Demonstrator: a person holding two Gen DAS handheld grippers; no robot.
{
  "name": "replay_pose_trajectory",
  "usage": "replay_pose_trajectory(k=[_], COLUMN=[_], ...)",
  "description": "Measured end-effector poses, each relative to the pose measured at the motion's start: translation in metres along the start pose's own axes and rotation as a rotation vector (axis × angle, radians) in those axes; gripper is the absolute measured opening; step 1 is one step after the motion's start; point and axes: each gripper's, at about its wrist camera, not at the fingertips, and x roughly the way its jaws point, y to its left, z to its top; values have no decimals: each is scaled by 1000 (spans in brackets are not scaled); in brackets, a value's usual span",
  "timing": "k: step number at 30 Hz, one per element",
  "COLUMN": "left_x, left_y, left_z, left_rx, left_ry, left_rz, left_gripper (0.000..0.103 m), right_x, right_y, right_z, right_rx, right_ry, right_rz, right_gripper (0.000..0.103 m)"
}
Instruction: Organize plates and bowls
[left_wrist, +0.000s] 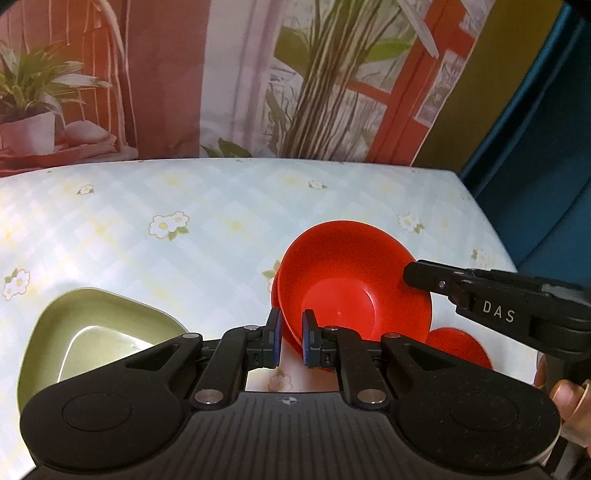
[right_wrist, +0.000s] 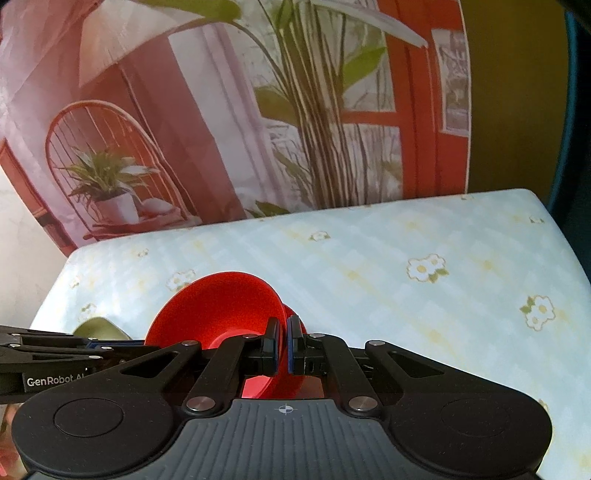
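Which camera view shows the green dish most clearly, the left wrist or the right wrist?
The left wrist view. There the green dish shows its rounded triangular rim and pale inner floor on the table, with only its near edge behind the left gripper. In the right wrist view only a small green sliver shows behind the other gripper's arm.

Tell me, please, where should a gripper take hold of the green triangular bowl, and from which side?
Grip the green triangular bowl by its thin upright wall, one finger inside and one outside. Its rim is open upward and it sits flat on the table, so coming from above on a straight side, not a rounded corner, looks safest.
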Motion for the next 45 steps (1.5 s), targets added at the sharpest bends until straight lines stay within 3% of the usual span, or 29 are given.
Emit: replay_pose_trajectory(k=[13,18,22,23,45], left_x=[13,10,5,3,-37], left_y=[-1,-1,-1,-1,-21], left_z=[1,-1,-2,-3,-24], left_rx=[7,-6,-3,0,36], left_ry=[15,12,-14,-25,-136], left_rz=[20,16,19,20,24], left_gripper=[13,14,35,36,36], right_x=[12,14,13,12,-29], right_y=[-6,-5,-4,-4,-20], right_z=[-9,-9,-9,-9,-19], right_rx=[-2,-11,-17,-17,-128], right_ry=[21,27,24,22,-8], right_rz=[-19,-20,-27,-29,-71], right_gripper=[5,10,14,14,15])
